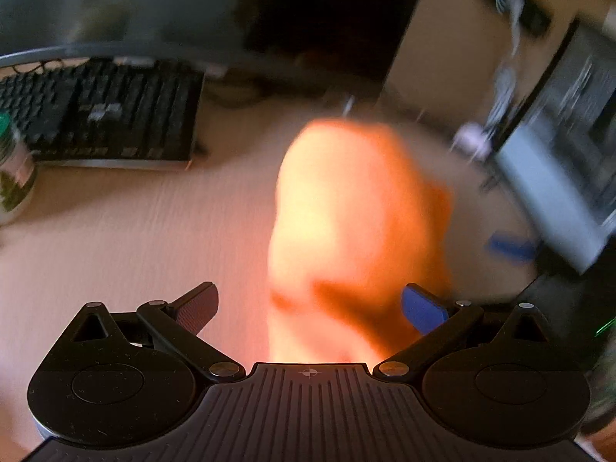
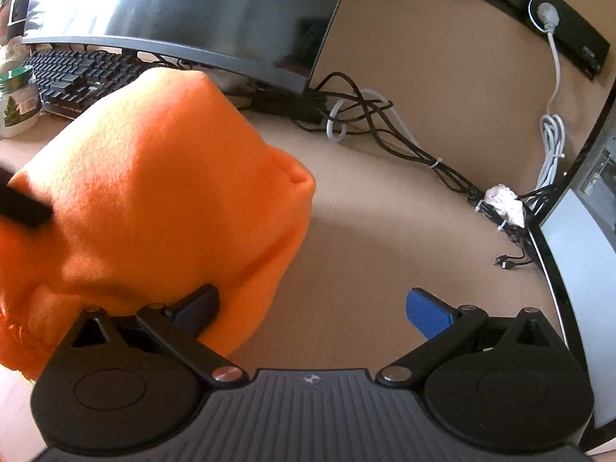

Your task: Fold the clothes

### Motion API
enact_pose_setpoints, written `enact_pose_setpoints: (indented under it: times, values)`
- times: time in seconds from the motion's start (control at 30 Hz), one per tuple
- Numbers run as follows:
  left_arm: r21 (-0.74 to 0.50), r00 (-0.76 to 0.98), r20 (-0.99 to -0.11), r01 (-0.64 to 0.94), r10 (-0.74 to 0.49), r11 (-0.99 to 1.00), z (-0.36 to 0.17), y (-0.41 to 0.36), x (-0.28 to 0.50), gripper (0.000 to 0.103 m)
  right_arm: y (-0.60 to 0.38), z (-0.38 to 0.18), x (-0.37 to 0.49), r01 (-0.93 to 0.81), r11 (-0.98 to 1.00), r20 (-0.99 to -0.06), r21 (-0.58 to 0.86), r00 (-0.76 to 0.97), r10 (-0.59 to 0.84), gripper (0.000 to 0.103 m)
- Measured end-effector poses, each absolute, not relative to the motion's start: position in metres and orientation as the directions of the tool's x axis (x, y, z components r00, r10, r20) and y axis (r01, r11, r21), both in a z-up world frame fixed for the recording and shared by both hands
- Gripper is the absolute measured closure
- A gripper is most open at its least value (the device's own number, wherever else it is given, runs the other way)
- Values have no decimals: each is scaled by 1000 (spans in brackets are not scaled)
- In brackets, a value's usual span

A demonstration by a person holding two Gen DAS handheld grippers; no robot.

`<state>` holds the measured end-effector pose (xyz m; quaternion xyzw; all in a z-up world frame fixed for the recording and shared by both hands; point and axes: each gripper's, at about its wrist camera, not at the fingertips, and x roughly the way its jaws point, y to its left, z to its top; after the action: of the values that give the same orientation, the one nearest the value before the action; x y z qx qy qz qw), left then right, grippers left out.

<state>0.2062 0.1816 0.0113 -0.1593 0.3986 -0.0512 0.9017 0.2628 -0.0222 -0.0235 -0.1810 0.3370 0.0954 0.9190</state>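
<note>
Holding both tools over the worktop (image 2: 365, 231), you have your left gripper (image 1: 310, 304) spread wide, its 2 fingers apart with the orange fleece garment (image 1: 346, 223) rising blurred in the gap between them; whether a pad touches the cloth you cannot tell. Your right gripper (image 2: 312, 308) is likewise spread, empty, its left pad (image 2: 196, 304) against the garment's edge, the blue pad (image 2: 429, 313) over bare worktop. The fleece sits bunched left of centre, before the keyboard (image 2: 77, 73) and curved monitor (image 2: 192, 11). Cables (image 2: 385, 127) trail behind; a jar (image 2: 17, 100) stands far left.
</note>
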Motion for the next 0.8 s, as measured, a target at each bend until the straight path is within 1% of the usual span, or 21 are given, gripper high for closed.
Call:
enact_pose_setpoints:
  times: [0.03,0.07,0.17,0.23,0.27,0.3,0.37,0.43,0.5,0.63,0.7,0.8]
  values:
    - [-343,693,-683,-29,-229,939,19,184,211,0,-22,-24,263,-297,917,-655,-267,754,53,0]
    - [-308,698,-686,-24,-205,951,21,182,218,0,-21,-23,263,-296,917,-654,-267,755,53,0]
    - [-152,700,-707,-14,-99,988,23,172,246,0,-20,-22,259,-313,909,-648,-277,759,64,0]
    - [-80,670,-741,-18,-47,997,13,167,262,0,-23,-17,259,-339,899,-645,-278,759,87,0]
    - [-70,660,-751,-21,-38,997,8,166,266,0,-28,-10,261,-345,902,-643,-259,758,105,0]
    - [-68,652,-757,-26,-35,997,4,166,269,0,-34,-1,263,-345,909,-639,-233,759,124,0]
    - [-62,641,-767,-37,-24,997,-3,166,275,0,-46,20,268,-298,938,-596,-177,791,139,0]
    - [-61,637,-771,-55,-12,997,-6,166,279,0,-57,39,281,-214,968,-540,-133,835,110,0]
    - [-69,635,-772,-65,-12,995,-8,169,280,0,-58,45,299,-176,977,-516,-118,852,92,0]
    - [-93,637,-771,-83,-19,992,-8,176,277,0,-35,14,335,-257,947,-578,-191,810,103,0]
    - [-111,634,-773,-88,-30,990,-11,179,276,0,-22,-6,347,-284,925,-590,-250,803,87,0]
    - [-127,638,-769,-110,-28,986,-15,184,276,0,-17,-17,358,-300,922,-595,-243,797,102,0]
